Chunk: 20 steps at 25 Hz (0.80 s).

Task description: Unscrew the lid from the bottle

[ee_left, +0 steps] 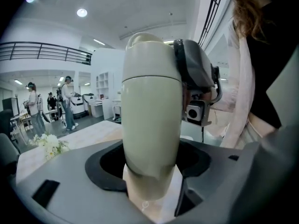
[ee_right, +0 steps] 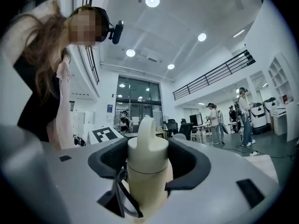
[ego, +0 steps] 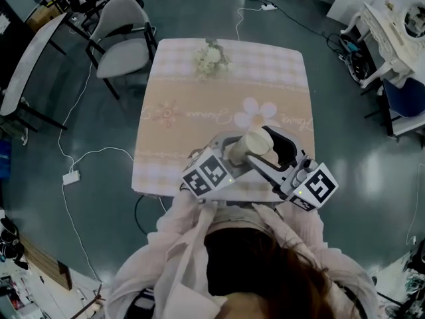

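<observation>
Cream bottle [ego: 244, 150] lies tilted between the fingers of the left gripper [ego: 232, 153] and the right gripper [ego: 277, 145], its lid [ego: 267, 138] at the right fingers. Below the fingers is the pink checked worktop [ego: 199, 111]; beyond them, a flower bunch [ego: 211, 60] and a grey chair [ego: 123, 37].

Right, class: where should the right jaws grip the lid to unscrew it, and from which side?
The round wall of the lid, below its thin loop, from the side opposite the left gripper, which holds the bottle. The wall is cylindrical; the loop would likely slip.
</observation>
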Available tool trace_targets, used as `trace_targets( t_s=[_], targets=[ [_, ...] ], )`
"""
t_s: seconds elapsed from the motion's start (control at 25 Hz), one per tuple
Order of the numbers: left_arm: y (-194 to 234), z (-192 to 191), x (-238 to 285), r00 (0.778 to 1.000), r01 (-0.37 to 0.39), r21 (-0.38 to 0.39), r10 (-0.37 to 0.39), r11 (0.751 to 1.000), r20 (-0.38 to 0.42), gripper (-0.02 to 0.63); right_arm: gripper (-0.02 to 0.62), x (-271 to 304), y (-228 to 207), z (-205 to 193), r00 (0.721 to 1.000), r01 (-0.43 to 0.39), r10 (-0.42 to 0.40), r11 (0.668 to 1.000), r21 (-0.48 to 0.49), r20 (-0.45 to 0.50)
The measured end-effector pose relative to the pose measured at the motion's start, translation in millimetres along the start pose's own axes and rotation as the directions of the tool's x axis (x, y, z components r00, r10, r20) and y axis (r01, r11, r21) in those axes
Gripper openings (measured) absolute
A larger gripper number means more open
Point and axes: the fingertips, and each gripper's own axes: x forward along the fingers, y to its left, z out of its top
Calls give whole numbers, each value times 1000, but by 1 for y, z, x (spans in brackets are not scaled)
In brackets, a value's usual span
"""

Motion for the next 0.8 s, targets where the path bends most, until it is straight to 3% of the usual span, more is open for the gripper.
trace_targets(
  t_s=[0.2, 0.32, 0.52, 0.8],
  targets=[
    [-13, 2, -2, 997, 72, 42, -73, 997, 24, 313, 287, -8, 14, 2, 976, -216, 217, 976, -37, 25],
    [-14, 5, -1, 996, 72, 42, -74, 996, 42, 313, 287, -9, 16, 5, 961, -272, 274, 960, -63, 32],
    [-1, 6, -3, 999, 9, 0, -9, 1000, 37, 313, 321, -3, -3, 6, 993, -105, 104, 994, 14, 47],
    [8, -5, -1, 999, -47, -3, 47, 999, -8, 313, 344, 7, -5, 2, 997, 82, -82, 996, 24, 3]
  ],
)
